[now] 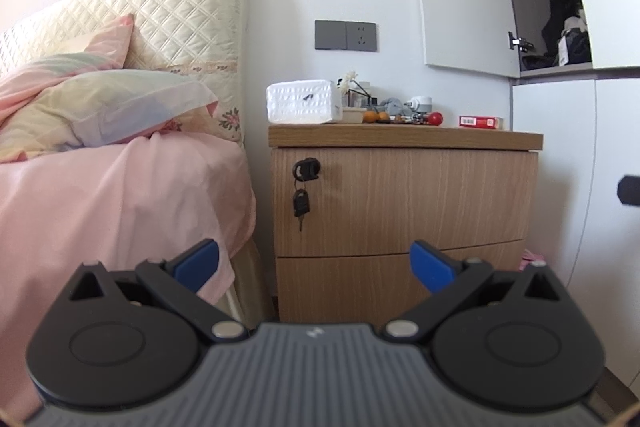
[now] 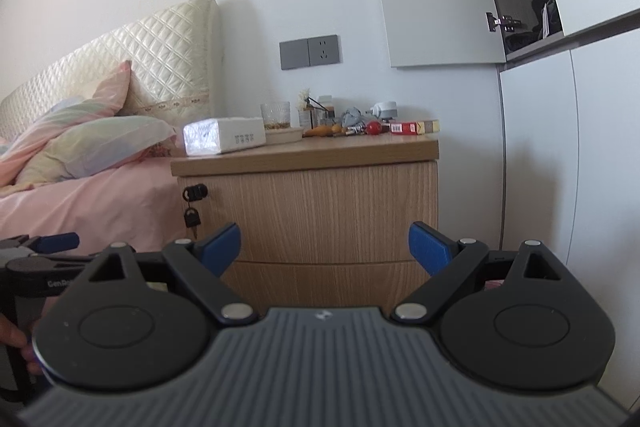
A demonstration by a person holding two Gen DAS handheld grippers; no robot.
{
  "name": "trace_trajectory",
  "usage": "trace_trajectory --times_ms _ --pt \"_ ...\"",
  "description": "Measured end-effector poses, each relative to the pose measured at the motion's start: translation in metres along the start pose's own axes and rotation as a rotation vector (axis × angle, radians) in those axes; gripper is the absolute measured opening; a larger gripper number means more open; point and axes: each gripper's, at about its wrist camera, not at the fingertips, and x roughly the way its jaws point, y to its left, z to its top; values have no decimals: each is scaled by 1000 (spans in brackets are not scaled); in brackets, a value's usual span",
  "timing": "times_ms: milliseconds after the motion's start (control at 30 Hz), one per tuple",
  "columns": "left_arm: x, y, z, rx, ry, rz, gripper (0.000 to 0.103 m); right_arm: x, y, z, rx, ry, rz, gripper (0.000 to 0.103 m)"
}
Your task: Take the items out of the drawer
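While both drawer fronts sit flush with the nightstand [image 1: 404, 139], the scene fits either drawers yet to be pulled or drawers pushed home again; can't tell which, and contents are hidden. Left gripper [image 1: 314, 261]: blue pads spread wide, nothing between them, facing the cabinet and well short of it. Right gripper [image 2: 324, 247]: same, spread wide and empty; left gripper also shows at the left edge of the right view.

Upper drawer [image 1: 404, 203] is a bowed wood-grain panel with a lock and a key [image 1: 301, 205] hanging from it at the top left corner; lower drawer [image 1: 360, 287] sits below a thin seam. No pull handle visible on either; judgement: stiff, smooth panels, poor for a pinch; any purchase is likely at the seam edge or under a lip, not visible from here. Key dangles loose; would swing and slip if used as a grip.

Top holds a white tissue pack [image 1: 304, 102], small clutter, a red ball [image 1: 436, 118] and a red box [image 1: 480, 122]; whether any of it came out of a drawer, can't tell.
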Motion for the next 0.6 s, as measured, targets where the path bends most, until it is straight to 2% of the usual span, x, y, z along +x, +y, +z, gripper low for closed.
trace_trajectory --times_ms 233,367,500,600 --pt "-1 -4 20 -27 -7 -33 103 10 -10 27 15 -32 60 93" --pt "6 2 33 -50 -15 -38 103 23 -20 43 46 -90 105 93" --pt "17 14 48 -87 -54 -20 103 40 -24 57 3 -152 119 93" --pt "33 26 61 -83 -74 -6 103 58 -36 68 34 -169 118 93"
